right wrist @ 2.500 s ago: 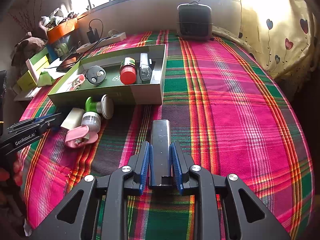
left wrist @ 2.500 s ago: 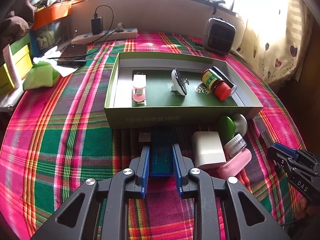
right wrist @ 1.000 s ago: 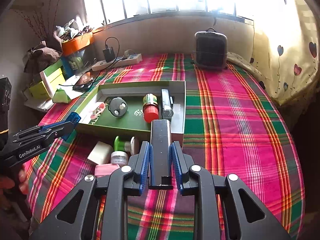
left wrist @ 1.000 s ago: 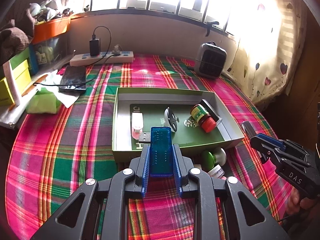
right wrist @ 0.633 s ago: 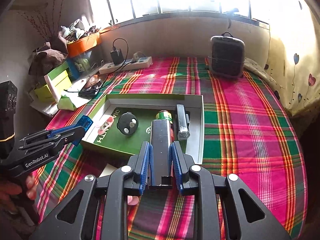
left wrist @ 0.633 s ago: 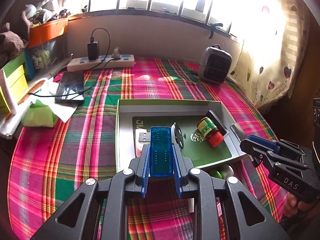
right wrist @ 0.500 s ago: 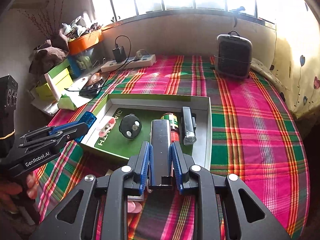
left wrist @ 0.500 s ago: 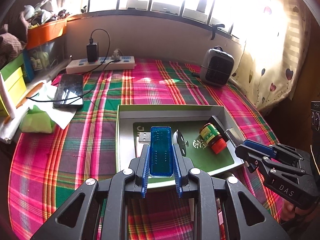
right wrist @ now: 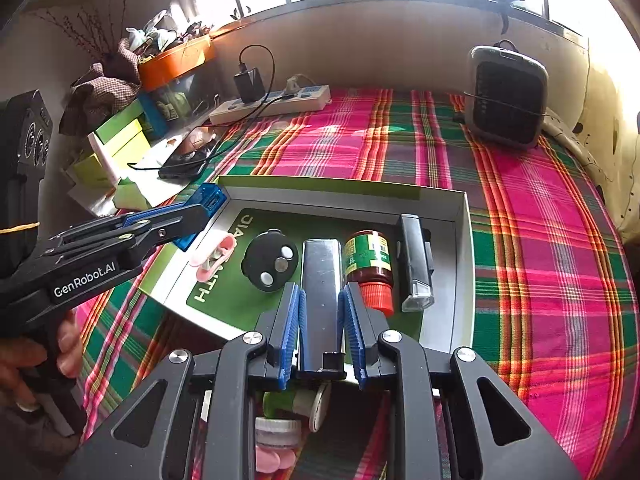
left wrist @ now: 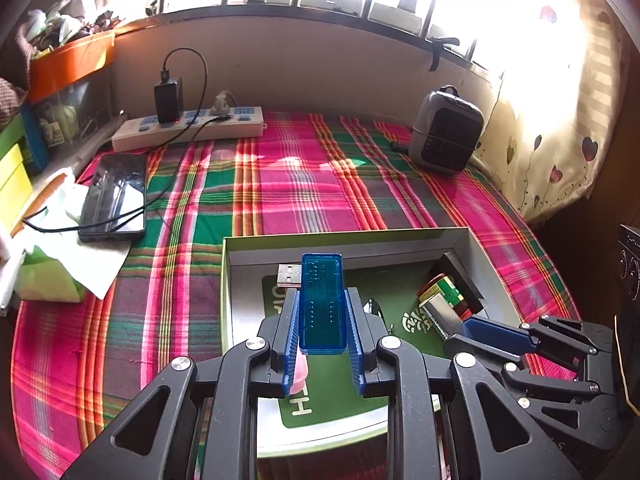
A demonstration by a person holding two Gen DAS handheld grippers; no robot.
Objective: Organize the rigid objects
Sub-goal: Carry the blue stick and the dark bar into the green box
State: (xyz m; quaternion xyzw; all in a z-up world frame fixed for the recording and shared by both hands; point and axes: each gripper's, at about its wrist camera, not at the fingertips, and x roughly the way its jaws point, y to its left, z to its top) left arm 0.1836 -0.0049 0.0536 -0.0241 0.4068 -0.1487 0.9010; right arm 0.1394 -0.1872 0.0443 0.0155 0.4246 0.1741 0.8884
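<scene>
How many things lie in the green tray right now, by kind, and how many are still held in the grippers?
Lying in the tray:
Pink clip: 1
Black round disc: 1
Red-capped bottle: 1
Black flashlight: 1
Held above it:
Blue USB stick, left gripper: 1
Silver bar, right gripper: 1
Total: 6

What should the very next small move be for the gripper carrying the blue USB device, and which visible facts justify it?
Probably lower the left gripper toward the bare left part of the box, then let go. The blue USB device is clamped and already hangs above the open box, while the right gripper carries a grey bar over the middle.
</scene>
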